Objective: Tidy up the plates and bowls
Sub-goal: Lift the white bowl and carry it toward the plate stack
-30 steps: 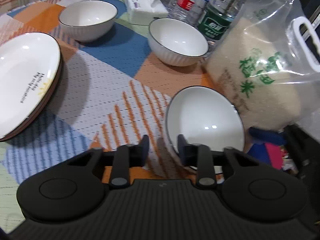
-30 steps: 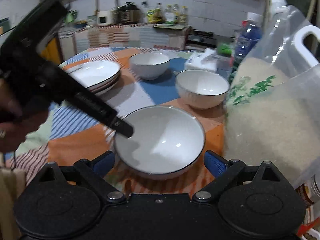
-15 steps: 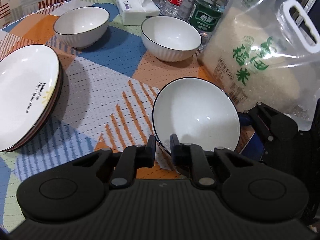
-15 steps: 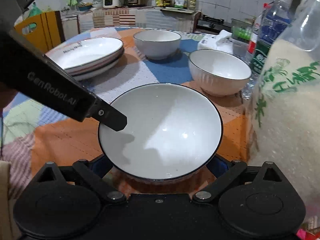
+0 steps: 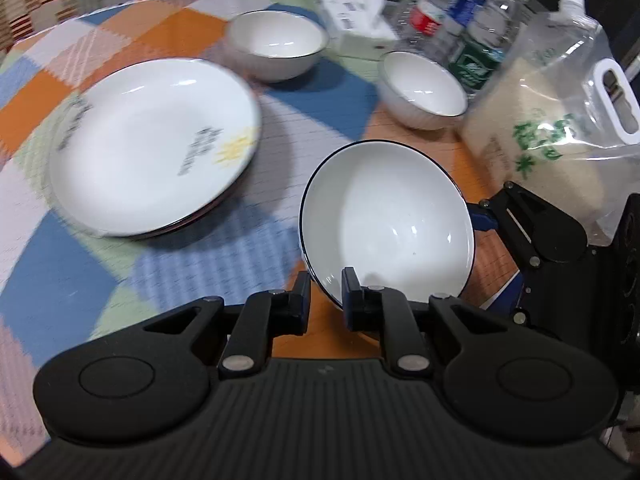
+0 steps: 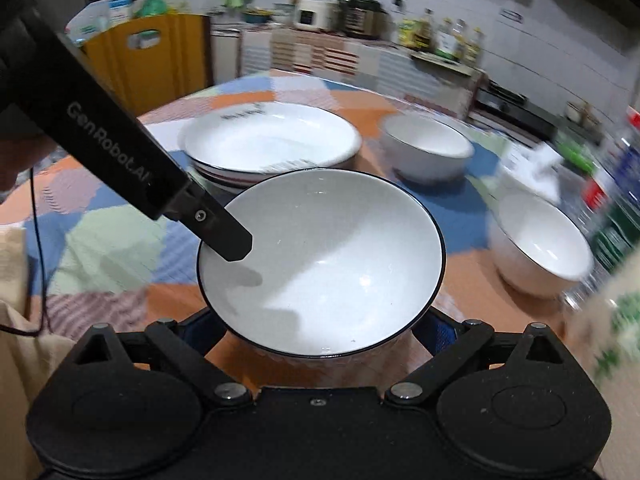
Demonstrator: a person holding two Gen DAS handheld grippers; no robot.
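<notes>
Both our grippers hold the white, dark-rimmed ceramic bowl [image 5: 386, 220]: left gripper [image 5: 325, 296] pinches its near rim, right gripper [image 6: 320, 330] spans its sides wide, above the round patchwork table's [image 5: 80, 276] right edge.

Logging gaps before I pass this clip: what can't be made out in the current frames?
- Right claw: its fingertips are hidden under the held bowl in the right wrist view, so contact is unclear.
- Plates: printed lettering is motion-blurred in the left wrist view; the stack count is uncertain.
- Bottles: labels are blurred, tops cut by the upper edge.
- Rice bag: smeared and cropped at the right edge of the right wrist view.
</notes>
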